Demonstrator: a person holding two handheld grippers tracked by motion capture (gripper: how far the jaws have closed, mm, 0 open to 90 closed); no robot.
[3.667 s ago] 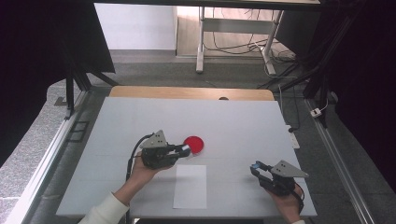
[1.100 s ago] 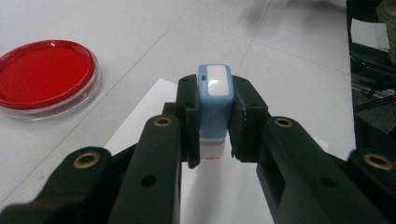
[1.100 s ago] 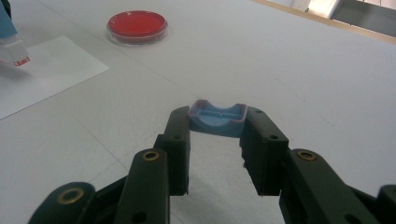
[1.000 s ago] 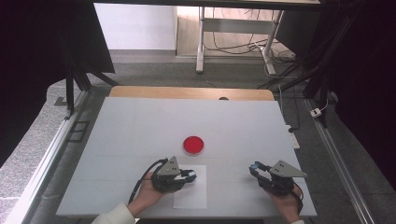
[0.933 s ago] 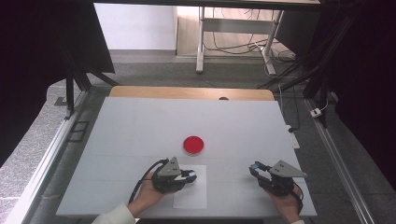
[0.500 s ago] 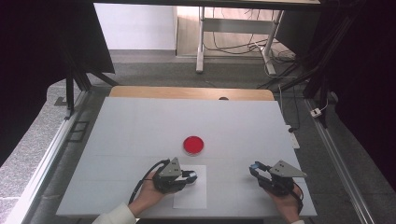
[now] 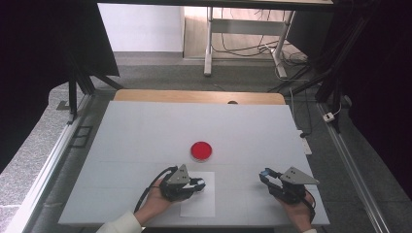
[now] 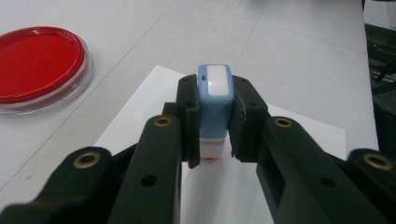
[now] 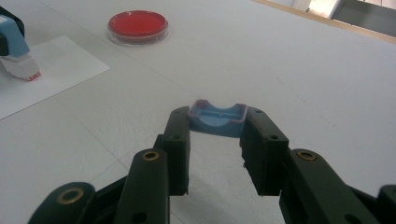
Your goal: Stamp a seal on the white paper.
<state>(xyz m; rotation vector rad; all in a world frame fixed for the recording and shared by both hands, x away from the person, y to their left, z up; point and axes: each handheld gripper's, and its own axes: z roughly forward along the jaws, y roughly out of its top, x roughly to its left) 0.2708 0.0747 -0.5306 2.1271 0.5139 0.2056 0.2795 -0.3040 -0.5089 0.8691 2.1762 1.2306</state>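
Two risks I'm watching: left gripper [image 8: 212, 140] fingers pinching the stamp [image 8: 214, 100] could smear the paper [image 7: 198, 201]; right gripper [image 9: 217, 149] fingers pinching its cap [image 9: 217, 119], ink dish [image 7: 201, 151] at 12 o'clock.

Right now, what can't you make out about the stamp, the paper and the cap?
- Stamp, left gripper view: its printing face is pressed down on the paper, hidden by its own body.
- Any mark on the paper, high view: too small, and the left gripper covers that spot.
- Cap, right gripper view: its underside faces away; the right gripper jaws hide its ends.
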